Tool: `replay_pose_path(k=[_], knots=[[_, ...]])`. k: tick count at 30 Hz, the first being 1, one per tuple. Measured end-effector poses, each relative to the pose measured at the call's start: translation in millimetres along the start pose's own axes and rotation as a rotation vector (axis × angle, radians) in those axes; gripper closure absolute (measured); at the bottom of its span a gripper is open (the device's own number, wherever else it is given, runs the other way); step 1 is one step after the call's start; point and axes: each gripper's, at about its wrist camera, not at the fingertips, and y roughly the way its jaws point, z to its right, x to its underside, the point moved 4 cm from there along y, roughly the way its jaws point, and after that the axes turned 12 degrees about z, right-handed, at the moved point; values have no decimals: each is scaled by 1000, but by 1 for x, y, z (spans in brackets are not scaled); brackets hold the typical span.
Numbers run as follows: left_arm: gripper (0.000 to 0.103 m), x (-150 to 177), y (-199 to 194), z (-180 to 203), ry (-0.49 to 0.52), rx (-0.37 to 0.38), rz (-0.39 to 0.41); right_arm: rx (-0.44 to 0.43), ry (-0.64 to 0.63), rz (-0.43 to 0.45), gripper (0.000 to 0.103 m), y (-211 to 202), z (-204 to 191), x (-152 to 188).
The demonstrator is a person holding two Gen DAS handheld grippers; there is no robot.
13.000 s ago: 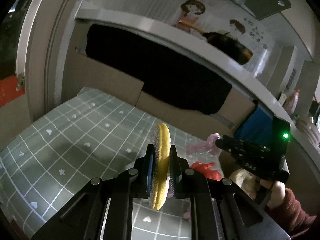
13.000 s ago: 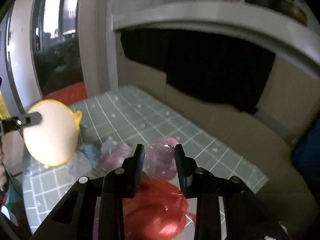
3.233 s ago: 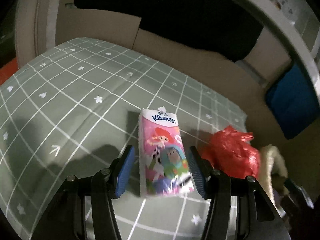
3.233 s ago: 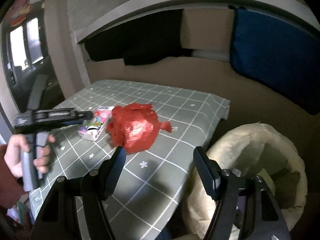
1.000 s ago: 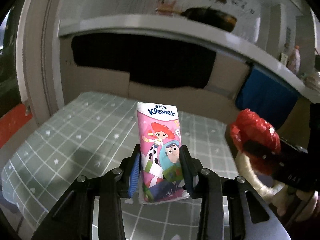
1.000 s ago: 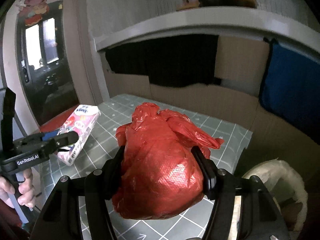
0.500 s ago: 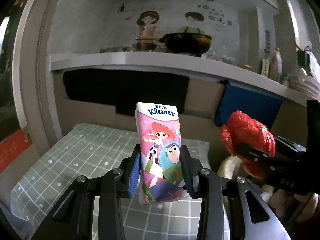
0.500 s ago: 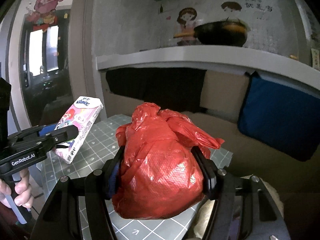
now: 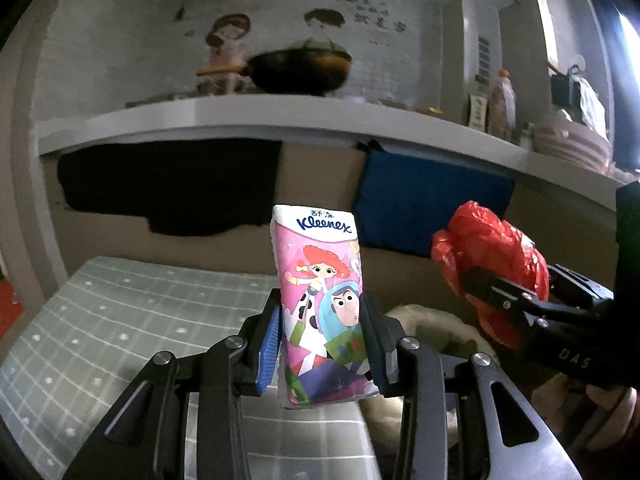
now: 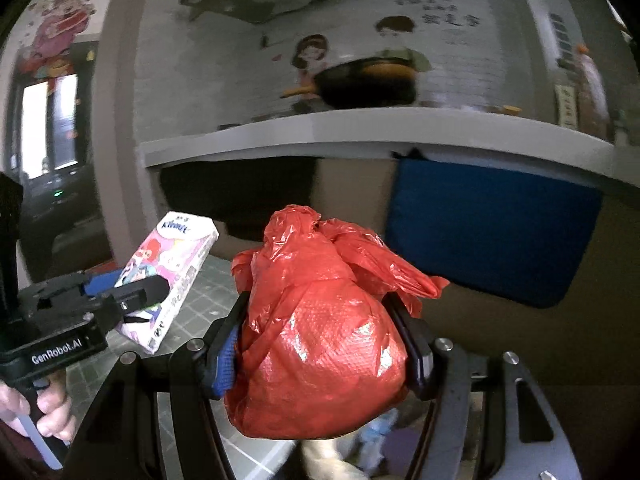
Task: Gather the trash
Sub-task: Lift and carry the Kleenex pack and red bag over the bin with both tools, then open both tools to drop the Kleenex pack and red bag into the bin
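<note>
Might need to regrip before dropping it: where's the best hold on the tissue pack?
Across the narrow sides of the tissue pack, low on its body, coming from its bottom end. The left gripper already pinches it there: the pack is long and flat-sided, standing upright, so the fingers meet parallel faces.

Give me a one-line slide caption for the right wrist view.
Right gripper clamps a knotted red plastic bag in the air while the left gripper holds up a Kleenex tissue pack.
</note>
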Motion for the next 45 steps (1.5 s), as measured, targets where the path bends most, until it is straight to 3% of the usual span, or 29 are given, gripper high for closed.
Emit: replay_pose_path(k=[12,23,32,36,45], knots=[[65,32,47,38,-5,-8,-49,98,47,-48,41,-3,62,29],[64,82,93,55,-48,22,-179,133,78,-134,41,12,90,66],[64,100,114,61,-62,56,-242,146,100,-195,41,26,103,88],[64,106,121,62,-105,123,-282,152,114,-212,39,30,107,95],[48,97,126,51,-240,242,-271,174,183,-250,39,35,117,113]])
